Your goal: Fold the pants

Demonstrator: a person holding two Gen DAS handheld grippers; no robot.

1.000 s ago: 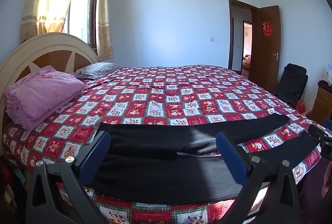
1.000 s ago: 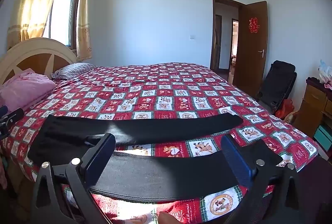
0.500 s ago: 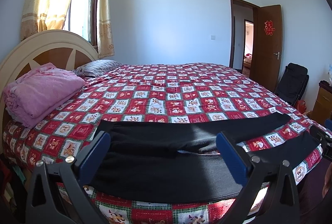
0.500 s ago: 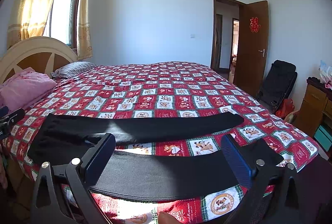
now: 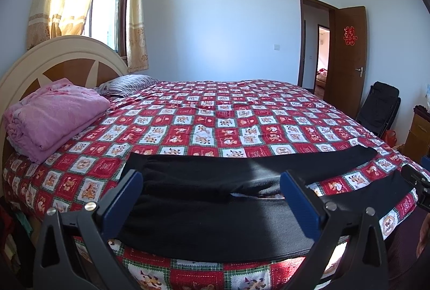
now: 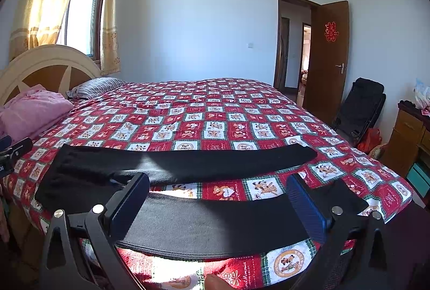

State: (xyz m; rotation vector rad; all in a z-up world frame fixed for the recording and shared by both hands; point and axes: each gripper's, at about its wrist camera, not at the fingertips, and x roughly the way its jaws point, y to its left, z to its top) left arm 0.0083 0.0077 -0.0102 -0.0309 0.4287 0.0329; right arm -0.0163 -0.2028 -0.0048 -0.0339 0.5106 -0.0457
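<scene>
Nearest the lens in the left wrist view, the left gripper (image 5: 212, 198) has its two blue-padded fingers spread wide with nothing between them, poised above the near edge of the bed. Directly beneath and ahead of it lie the black pants (image 5: 215, 212), spread flat across the red patchwork quilt (image 5: 215, 128), waist end toward its left and both legs running off to its right. The right gripper (image 6: 219, 202) is likewise wide apart and empty, hovering over the nearer pant leg, whose cuff lies just beyond its right finger (image 6: 306, 204); the farther leg stretches across a little ahead, a strip of quilt showing between the two legs. At the far right edge of the left view a dark part of the other tool pokes in. Farther off to the left gripper's left, a folded pink blanket (image 5: 53, 118) rests against the cream headboard (image 5: 53, 53), with a striped pillow (image 5: 129, 84) beyond. Across the room, ahead and to the right, a brown door (image 5: 349, 58) stands open beside a black chair (image 5: 381, 107).
</scene>
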